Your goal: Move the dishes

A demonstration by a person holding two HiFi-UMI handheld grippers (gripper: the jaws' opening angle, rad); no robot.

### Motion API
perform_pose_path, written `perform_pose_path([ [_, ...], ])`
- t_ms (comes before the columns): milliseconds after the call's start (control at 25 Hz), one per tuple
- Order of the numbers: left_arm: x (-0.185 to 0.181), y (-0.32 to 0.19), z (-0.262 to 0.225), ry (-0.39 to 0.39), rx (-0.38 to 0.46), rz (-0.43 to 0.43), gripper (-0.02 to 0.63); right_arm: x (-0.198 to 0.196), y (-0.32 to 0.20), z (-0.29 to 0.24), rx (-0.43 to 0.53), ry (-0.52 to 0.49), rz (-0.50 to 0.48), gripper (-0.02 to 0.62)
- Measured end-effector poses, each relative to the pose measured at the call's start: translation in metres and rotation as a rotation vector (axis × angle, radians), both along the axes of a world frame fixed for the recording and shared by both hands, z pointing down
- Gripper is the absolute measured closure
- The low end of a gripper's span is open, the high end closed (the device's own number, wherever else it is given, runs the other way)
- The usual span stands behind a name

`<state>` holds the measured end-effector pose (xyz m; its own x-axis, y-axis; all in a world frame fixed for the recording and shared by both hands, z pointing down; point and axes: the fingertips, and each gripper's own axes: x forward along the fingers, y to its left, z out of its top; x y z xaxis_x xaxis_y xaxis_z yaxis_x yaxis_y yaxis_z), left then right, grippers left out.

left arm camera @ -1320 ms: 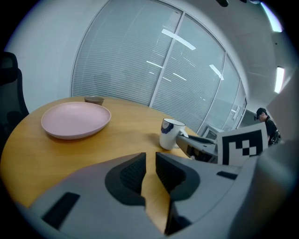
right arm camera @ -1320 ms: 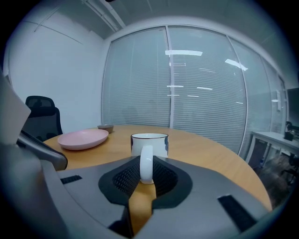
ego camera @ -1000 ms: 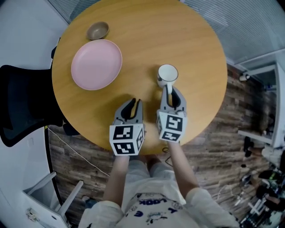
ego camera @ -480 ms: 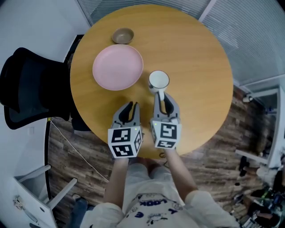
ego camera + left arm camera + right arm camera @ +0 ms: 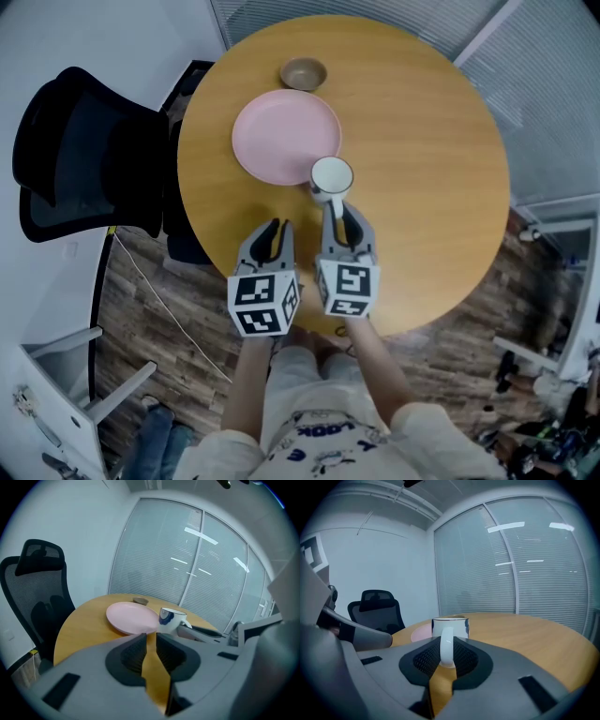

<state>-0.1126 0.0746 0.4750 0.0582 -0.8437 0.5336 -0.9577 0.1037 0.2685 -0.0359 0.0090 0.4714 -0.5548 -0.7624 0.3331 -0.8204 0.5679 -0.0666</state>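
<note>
A white mug point(image 5: 331, 176) with a dark rim hangs by its handle in my right gripper point(image 5: 337, 204), which is shut on the handle point(image 5: 446, 646). In the head view the mug overlaps the near right rim of the pink plate point(image 5: 281, 136). I cannot tell whether the mug touches the table. A small brown bowl point(image 5: 304, 72) stands just beyond the plate. My left gripper point(image 5: 279, 225) is beside the right one, near the table's front edge, its jaws a narrow gap apart with nothing between them. The left gripper view shows the plate point(image 5: 131, 617), bowl point(image 5: 140, 601) and mug point(image 5: 168, 617).
The round wooden table point(image 5: 422, 141) stands in front of a wall of window blinds point(image 5: 525, 564). A black office chair point(image 5: 84, 169) is at the table's left side. The floor point(image 5: 150, 309) below is wood plank.
Both grippers have moved left across the table. The mug, held by its handle, has come from well right of the plate to the plate's near right rim.
</note>
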Motion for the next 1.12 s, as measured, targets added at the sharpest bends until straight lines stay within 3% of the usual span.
perform_pose_path([
  [1120, -0.015, 0.019, 0.021, 0.023, -0.033, -0.03, 0.543, -0.017, 0.029, 0.041, 0.003, 0.051, -0.02, 0.54],
])
